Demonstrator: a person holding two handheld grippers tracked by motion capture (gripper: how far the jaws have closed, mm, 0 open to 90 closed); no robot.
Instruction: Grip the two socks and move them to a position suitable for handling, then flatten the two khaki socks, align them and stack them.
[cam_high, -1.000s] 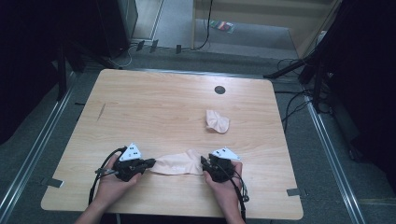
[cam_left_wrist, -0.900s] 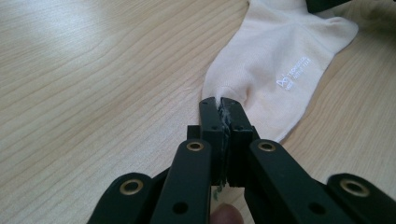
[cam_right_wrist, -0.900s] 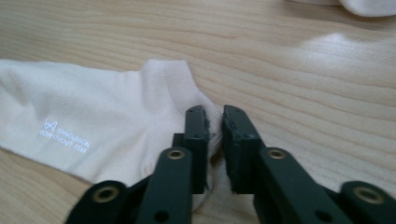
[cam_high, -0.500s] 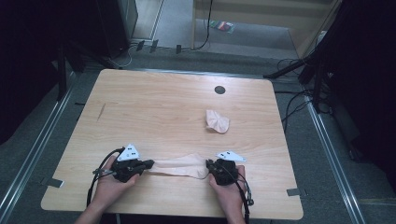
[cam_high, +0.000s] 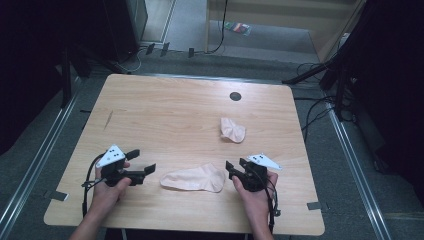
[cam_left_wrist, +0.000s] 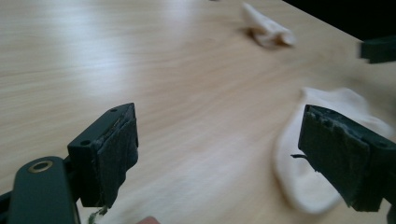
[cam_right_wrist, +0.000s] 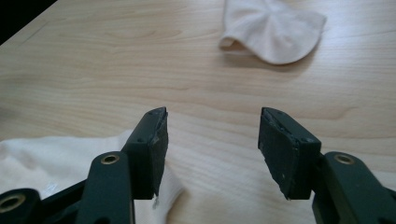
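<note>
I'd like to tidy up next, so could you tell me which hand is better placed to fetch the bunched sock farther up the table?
Probably the right gripper: open, and nearer the bunched sock.

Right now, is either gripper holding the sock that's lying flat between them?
No, the flat sock lies free on the table, with the left gripper and right gripper open beside it.
</note>
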